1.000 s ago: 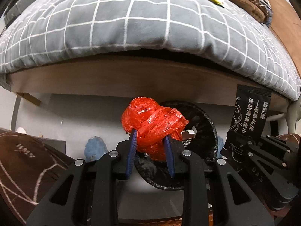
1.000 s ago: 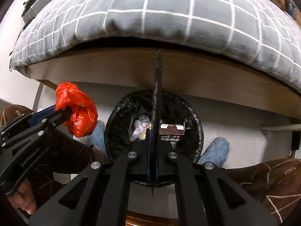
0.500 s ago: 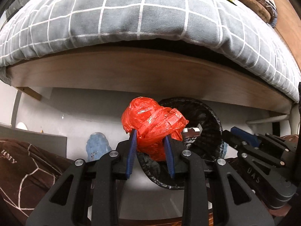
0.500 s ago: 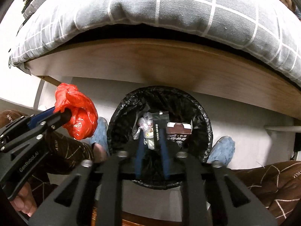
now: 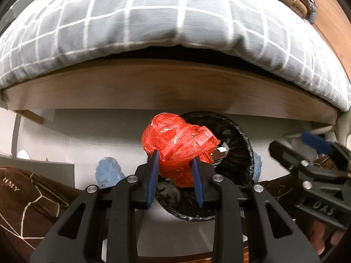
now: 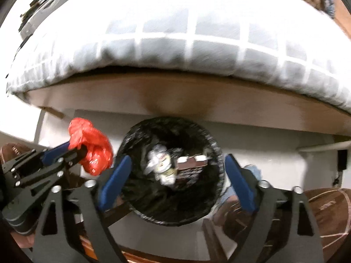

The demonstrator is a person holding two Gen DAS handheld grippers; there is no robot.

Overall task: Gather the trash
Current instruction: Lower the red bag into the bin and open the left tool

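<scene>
My left gripper [image 5: 174, 171] is shut on a crumpled red plastic bag [image 5: 178, 146] and holds it just left of the black-lined trash bin [image 5: 241, 151]. In the right wrist view the red plastic bag [image 6: 92, 149] sits left of the bin's rim [image 6: 129, 135]. My right gripper [image 6: 177, 175] is open and empty, its blue fingers spread on either side of the bin above its mouth. Inside the bin lie a crumpled clear wrapper [image 6: 161, 164] and a dark packet [image 6: 190, 162]. The right gripper also shows at the right edge of the left wrist view [image 5: 311, 151].
A bed with a grey checked quilt [image 5: 164, 22] and a wooden side board [image 5: 171, 87] overhangs the bin. Blue slippers [image 5: 108, 173] stand on the pale floor beside the bin. Brown patterned trouser legs [image 5: 26, 197] flank both sides.
My right gripper let go of the flat black packet over the bin and opened wide; the packet is gone from its fingers. The left gripper still holds the red bag, hardly moved.
</scene>
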